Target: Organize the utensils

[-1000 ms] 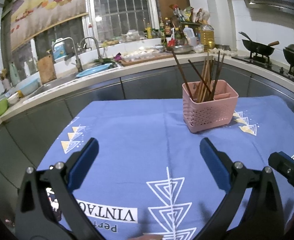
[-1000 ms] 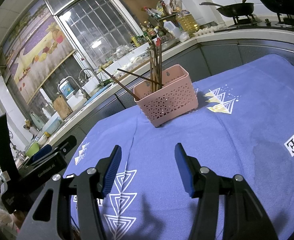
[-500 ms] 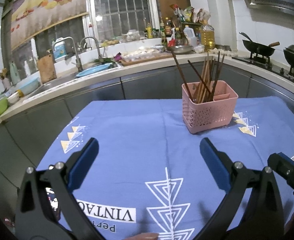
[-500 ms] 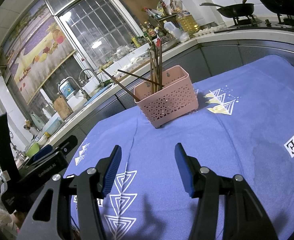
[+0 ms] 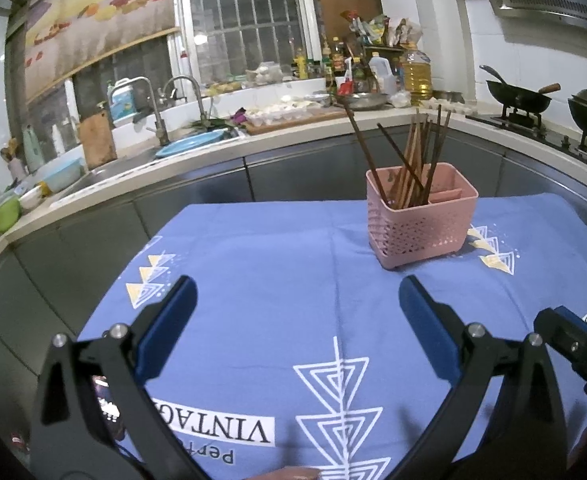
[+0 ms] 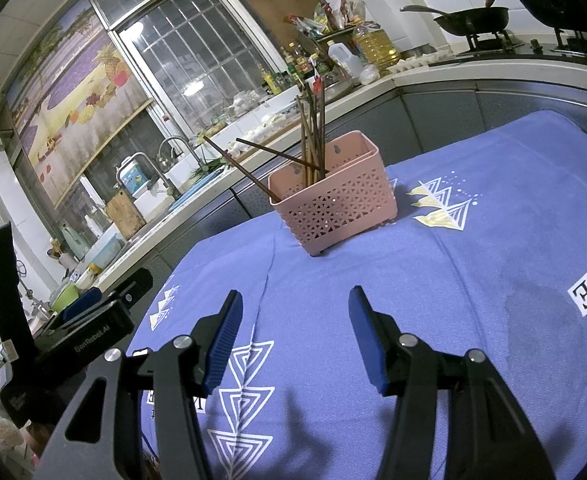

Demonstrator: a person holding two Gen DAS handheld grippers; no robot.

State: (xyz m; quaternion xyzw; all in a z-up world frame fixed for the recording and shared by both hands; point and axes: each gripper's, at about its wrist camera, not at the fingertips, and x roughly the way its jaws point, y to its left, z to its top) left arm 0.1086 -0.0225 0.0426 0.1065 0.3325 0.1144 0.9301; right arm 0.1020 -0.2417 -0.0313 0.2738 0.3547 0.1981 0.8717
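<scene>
A pink basket (image 5: 421, 220) stands upright on the blue cloth (image 5: 273, 272) that covers the bench, near the far edge and toward the right side. Brown chopsticks (image 5: 413, 160) stand inside its left compartment; 2 of them lean far to the left over the rim. The left gripper (image 5: 297, 300) is spread wide above the near part of the cloth and holds nothing. The right gripper (image 6: 295, 312) is also spread, with nothing between its blue pads (image 6: 223, 340), and is well apart from the basket.
</scene>
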